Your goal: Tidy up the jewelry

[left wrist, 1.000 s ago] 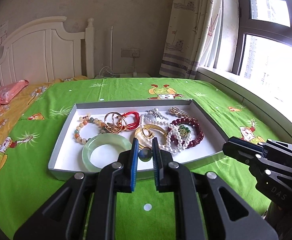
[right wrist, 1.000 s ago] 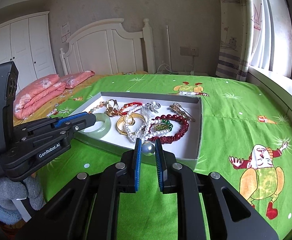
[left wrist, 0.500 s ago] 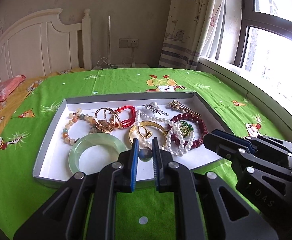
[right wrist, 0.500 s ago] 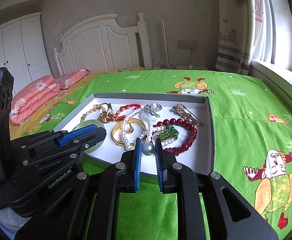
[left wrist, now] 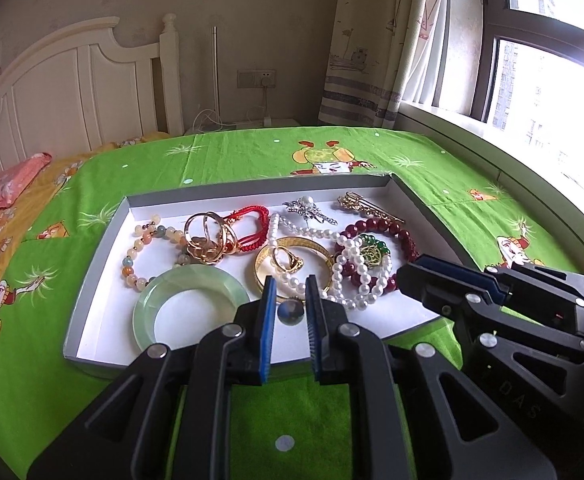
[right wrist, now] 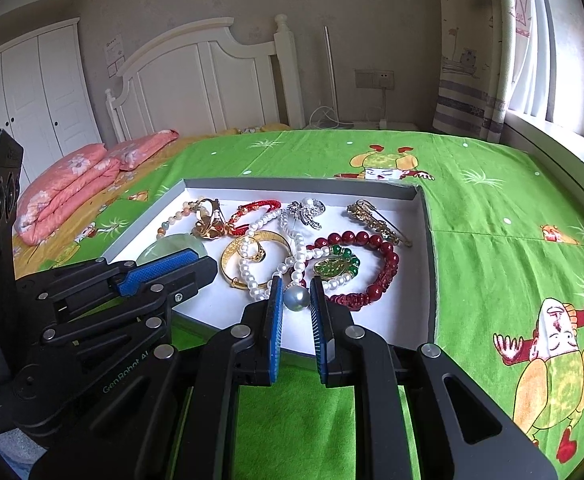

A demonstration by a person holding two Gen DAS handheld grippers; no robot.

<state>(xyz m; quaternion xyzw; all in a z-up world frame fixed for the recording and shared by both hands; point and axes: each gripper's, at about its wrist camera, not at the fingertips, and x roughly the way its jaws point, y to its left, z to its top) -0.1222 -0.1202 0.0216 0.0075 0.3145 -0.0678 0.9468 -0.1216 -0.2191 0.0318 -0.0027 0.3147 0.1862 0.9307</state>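
A grey-walled white tray [left wrist: 104,248] on the bed holds a jade bangle [left wrist: 144,312], a gold bangle [left wrist: 264,264], a pearl necklace [left wrist: 343,264], a red bead bracelet [left wrist: 371,226] and brooches. My left gripper [left wrist: 290,285] hovers over the tray's near edge. Its jaws are opening, and a dark grey pearl [left wrist: 290,312] sits between the pads with thin gaps on both sides. My right gripper [right wrist: 296,280] is beside it over the tray [right wrist: 427,240]. Its jaws are starting to open, but the pads still look pressed on a grey pearl [right wrist: 296,299].
The tray lies on a green cartoon bedsheet [left wrist: 292,420]. Pink folded bedding [right wrist: 72,184] lies at the left by the white headboard [right wrist: 212,80]. A window sill [left wrist: 511,152] runs along the right. Each gripper's body crowds the other's view: the right gripper [left wrist: 423,276], the left gripper [right wrist: 208,266].
Both grippers have come forward over the tray's near edge and closer together. The left pads have parted slightly from their pearl. The right pearl stays between its pads.
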